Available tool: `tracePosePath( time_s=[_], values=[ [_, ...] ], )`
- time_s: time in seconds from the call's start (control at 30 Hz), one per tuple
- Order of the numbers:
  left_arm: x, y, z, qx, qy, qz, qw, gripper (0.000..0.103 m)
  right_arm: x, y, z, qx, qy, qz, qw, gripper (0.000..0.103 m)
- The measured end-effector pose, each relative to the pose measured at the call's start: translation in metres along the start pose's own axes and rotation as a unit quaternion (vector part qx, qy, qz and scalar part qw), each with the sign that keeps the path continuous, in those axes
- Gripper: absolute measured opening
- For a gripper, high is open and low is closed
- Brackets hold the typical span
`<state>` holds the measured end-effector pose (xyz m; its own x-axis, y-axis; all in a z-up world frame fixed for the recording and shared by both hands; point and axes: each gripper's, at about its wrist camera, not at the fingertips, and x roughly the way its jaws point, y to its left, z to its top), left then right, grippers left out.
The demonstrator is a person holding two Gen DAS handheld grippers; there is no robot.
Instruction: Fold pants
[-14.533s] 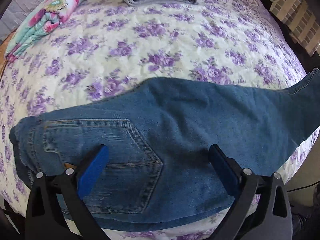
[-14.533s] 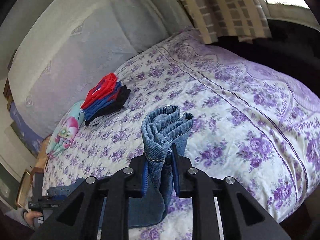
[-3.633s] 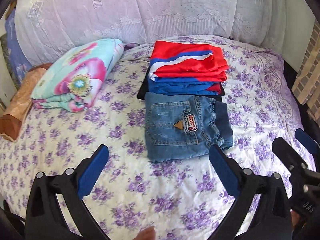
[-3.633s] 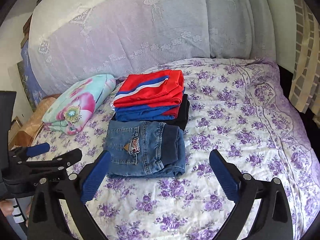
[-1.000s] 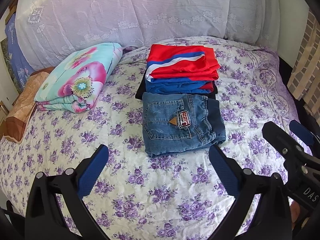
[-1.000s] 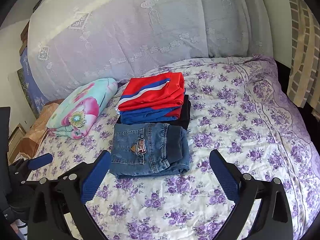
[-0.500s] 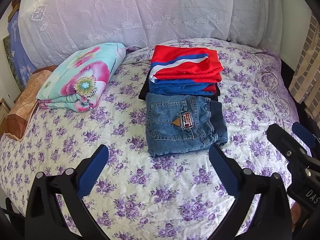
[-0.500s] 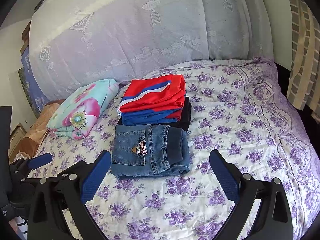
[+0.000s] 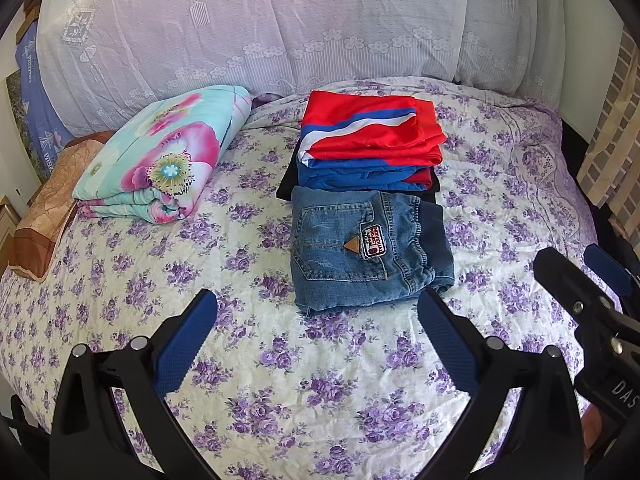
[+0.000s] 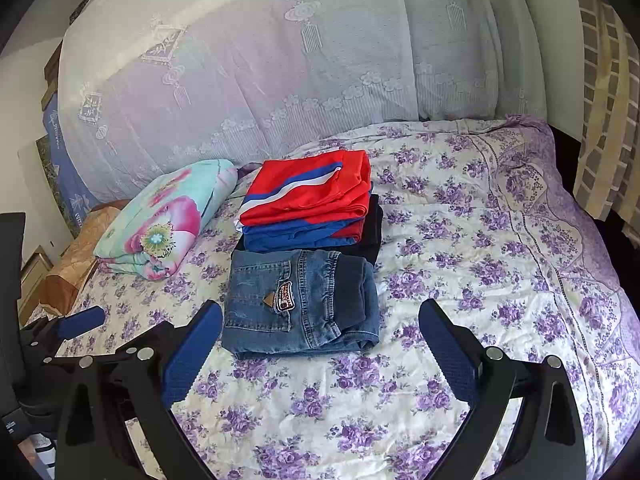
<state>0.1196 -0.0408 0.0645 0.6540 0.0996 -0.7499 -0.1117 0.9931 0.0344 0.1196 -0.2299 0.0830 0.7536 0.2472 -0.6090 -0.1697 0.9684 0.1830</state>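
The blue jeans (image 9: 366,248) lie folded into a compact rectangle on the floral bedspread (image 9: 248,360), back pocket and patch facing up. They also show in the right wrist view (image 10: 300,304). My left gripper (image 9: 316,340) is open and empty, held back from the jeans' near edge. My right gripper (image 10: 320,344) is open and empty, also short of the jeans. The right gripper shows at the right edge of the left wrist view (image 9: 592,300), and the left gripper at the left edge of the right wrist view (image 10: 76,328).
A stack of folded red, blue and black clothes (image 9: 368,148) touches the jeans' far edge. A rolled floral quilt (image 9: 160,160) lies to the left, with a brown pillow (image 9: 44,212) beyond. A lace-covered headboard (image 9: 280,20) stands behind. Curtains (image 10: 604,100) hang at the right.
Earlier the jeans lay spread out with the right gripper shut on a leg end; they are folded now. Over the last second both grippers have only drifted slightly, open and empty.
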Motion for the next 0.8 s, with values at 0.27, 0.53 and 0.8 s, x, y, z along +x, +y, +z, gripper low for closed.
tracePosePath(
  time_s=[0.27, 0.53, 0.8],
  values=[
    [-0.0002, 0.0005, -0.0001, 0.0, 0.0, 0.0, 1.0, 0.098, 0.0, 0.0002, 0.0, 0.001, 0.0, 0.0, 1.0, 0.099],
    [0.0005, 0.001, -0.0001, 0.0, 0.002, -0.001, 1.0, 0.098, -0.0004, 0.0008, 0.0, 0.0, 0.002, 0.0, 1.0, 0.099],
    [0.0004, 0.0008, 0.0, 0.0, 0.002, -0.001, 1.0, 0.098, -0.0007, 0.0015, 0.0001, 0.001, 0.003, 0.0, 1.0, 0.099]
  ],
)
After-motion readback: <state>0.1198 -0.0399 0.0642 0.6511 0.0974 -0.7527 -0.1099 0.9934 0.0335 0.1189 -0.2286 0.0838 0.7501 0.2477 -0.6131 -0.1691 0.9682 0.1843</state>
